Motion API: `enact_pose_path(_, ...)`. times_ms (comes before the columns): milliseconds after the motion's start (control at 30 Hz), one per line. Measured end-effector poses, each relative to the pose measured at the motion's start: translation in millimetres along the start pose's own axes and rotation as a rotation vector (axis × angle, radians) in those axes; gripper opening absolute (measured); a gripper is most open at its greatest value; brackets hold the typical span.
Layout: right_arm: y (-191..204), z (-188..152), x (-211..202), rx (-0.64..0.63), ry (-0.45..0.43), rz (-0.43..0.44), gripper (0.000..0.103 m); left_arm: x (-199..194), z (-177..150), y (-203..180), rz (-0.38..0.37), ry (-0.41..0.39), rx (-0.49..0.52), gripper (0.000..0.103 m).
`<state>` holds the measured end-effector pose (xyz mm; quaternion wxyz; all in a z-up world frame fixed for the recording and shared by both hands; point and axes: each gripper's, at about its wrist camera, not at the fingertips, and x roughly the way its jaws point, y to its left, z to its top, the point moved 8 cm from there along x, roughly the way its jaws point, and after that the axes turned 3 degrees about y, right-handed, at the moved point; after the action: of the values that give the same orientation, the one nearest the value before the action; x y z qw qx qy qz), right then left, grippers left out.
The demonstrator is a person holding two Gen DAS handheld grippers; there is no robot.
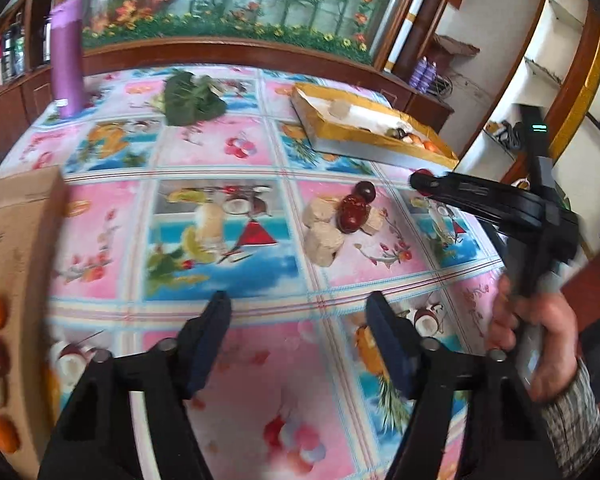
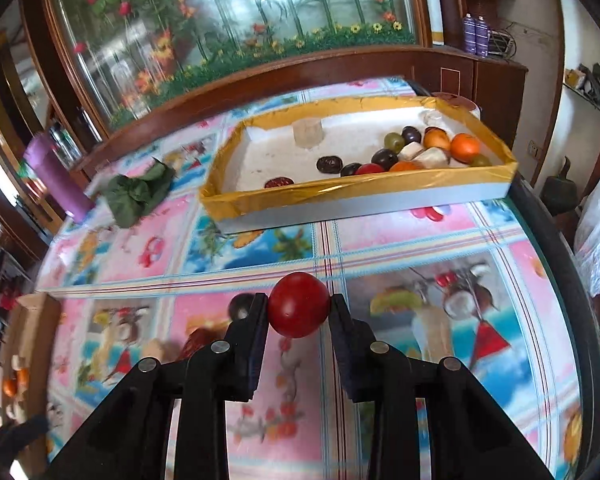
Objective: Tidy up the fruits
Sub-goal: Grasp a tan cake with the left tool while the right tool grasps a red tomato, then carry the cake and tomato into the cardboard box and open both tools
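Clamping a red fruit [image 2: 298, 305], the right hand-held gripper [image 2: 299, 312] hovers; the left [image 1: 298, 320] gapes empty.

Both grippers are made of black plastic. On the left gripper [image 1: 298, 312] dark blue pads and round silver pins are seen. Beside it, a hand [image 1: 540, 344] is covered by a grey patterned knitted sleeve [image 1: 576, 420].

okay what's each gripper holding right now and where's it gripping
Right gripper holds a red fruit, pads on its left and right sides. Left gripper is open, holding nothing.
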<state>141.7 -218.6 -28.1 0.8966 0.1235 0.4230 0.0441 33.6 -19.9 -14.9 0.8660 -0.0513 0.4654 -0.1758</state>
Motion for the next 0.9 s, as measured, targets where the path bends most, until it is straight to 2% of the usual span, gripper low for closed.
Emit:
enact_pose_path(100,-1.1,-8.7,-24.2,0.008,-0.057,0.046,0.033,29.0,8.9,-8.5,0.006,0.029,0.007,0.059)
enact_pose_path(200,-2.9,-14.4,-28.1,-0.013,-0.094,0.032,0.033,50.7,15.4,-13.7,0.022,0.044,0.023,0.059)
enact_pose_path(333,-7.3,-17.8,-16.9,0.025,-0.053,0.088,0.033,70.6,22.2,-21.9,0.047,0.054,0.051,0.059)
enact_pose_path(467,-5.0,-25.1,-11.9,0.016,-0.033,0.096,0.033,78.5,28.5,-28.6,0.065,0.046,0.069,0.058)
enact_pose_path(500,-3.5,-25.9,-11.9,0.01,-0.032,0.097,0.033,78.7,28.2,-29.2,0.083,0.04,0.074,0.055)
enact_pose_path(533,-0.5,-26.7,-11.8,-0.002,-0.033,0.093,0.033,79.6,28.6,-29.0,0.108,0.034,0.083,0.039)
enact_pose_path(567,1.3,-27.6,-12.5,-0.015,-0.039,0.083,0.033,79.4,27.9,-29.1,0.135,0.026,0.1,0.028)
enact_pose_path(633,5.1,-28.5,-14.0,-0.041,-0.052,0.061,0.033,77.5,26.8,-28.3,0.139,0.023,0.104,0.028)
enact_pose_path(733,8.8,-29.0,-16.3,-0.078,-0.074,0.026,0.033,68.2,24.0,-21.9,0.106,0.029,0.053,0.028)
enact_pose_path(900,9.6,-32.8,-15.6,-0.083,-0.077,0.019,0.033,20.8,15.5,-1.1,0.043,-0.004,-0.008,0.029)
